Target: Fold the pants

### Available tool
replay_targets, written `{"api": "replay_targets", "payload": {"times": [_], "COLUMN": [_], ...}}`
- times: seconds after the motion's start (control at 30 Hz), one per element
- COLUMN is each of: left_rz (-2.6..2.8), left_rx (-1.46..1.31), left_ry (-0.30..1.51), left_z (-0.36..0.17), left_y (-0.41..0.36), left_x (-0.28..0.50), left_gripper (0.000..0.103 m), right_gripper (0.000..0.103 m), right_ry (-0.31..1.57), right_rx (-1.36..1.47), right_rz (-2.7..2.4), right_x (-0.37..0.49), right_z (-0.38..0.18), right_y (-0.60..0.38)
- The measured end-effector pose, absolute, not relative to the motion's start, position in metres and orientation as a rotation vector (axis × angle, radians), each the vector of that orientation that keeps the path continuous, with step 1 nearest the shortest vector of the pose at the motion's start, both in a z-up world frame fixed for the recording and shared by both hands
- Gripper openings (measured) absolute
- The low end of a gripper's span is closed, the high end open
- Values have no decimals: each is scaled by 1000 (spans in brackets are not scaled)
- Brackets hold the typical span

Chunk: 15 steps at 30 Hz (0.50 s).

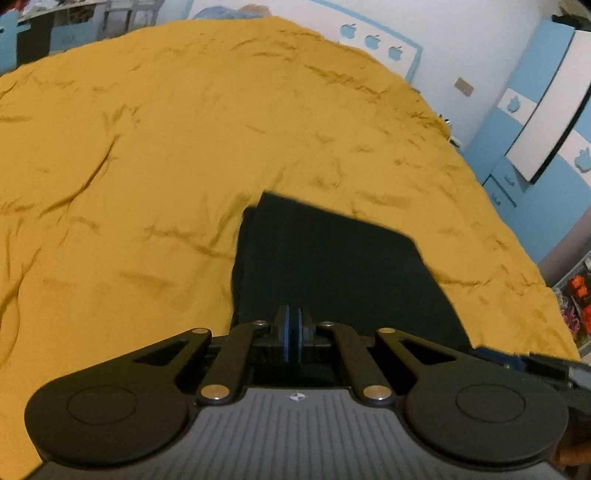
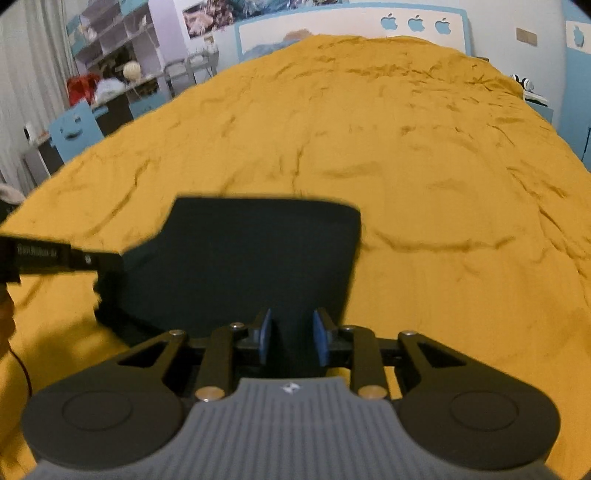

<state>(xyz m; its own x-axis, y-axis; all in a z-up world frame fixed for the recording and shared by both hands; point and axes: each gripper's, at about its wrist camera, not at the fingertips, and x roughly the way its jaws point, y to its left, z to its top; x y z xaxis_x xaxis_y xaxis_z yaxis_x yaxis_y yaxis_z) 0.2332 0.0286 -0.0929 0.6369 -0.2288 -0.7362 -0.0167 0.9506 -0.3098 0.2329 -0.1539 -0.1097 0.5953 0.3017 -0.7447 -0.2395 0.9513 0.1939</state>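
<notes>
The dark pants (image 1: 332, 266) lie folded into a compact stack on the mustard-yellow bedspread (image 1: 166, 147). They also show in the right wrist view (image 2: 258, 258). My left gripper (image 1: 294, 321) is shut at the near edge of the pants, its blue pads pressed together; I cannot tell whether fabric is pinched between them. My right gripper (image 2: 293, 332) is open over the near edge of the pants, with dark fabric showing between its pads. The left gripper's body (image 2: 55, 258) reaches in at the pants' left side in the right wrist view.
The bedspread (image 2: 406, 147) covers the whole bed, wrinkled. A white and blue headboard (image 2: 351, 22) stands at the far end. Blue and white cabinets (image 1: 535, 129) stand on the right, and a desk with shelves (image 2: 110, 74) on the left.
</notes>
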Motion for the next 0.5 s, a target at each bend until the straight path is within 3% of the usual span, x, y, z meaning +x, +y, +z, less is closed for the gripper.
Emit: {"api": "replay_targets", "payload": {"times": [0.23,0.43,0.5], "left_rz": [-68,-71,-86], "left_rx": [-356,-399,-439], "left_ry": [951,967,945], "left_z": [-125,-113,-103], "left_y": [42,49,56], "left_x": [223,218,217], "left_gripper": [5,5,16], "right_gripper": [23,24,27], "right_ry": [939,996,1009], "right_rx": [68,143,214], "right_rz": [292,287,291], "right_x": [221,222,224], "right_z": [-141,-131,-123], "right_y": [-153,-171,-185]}}
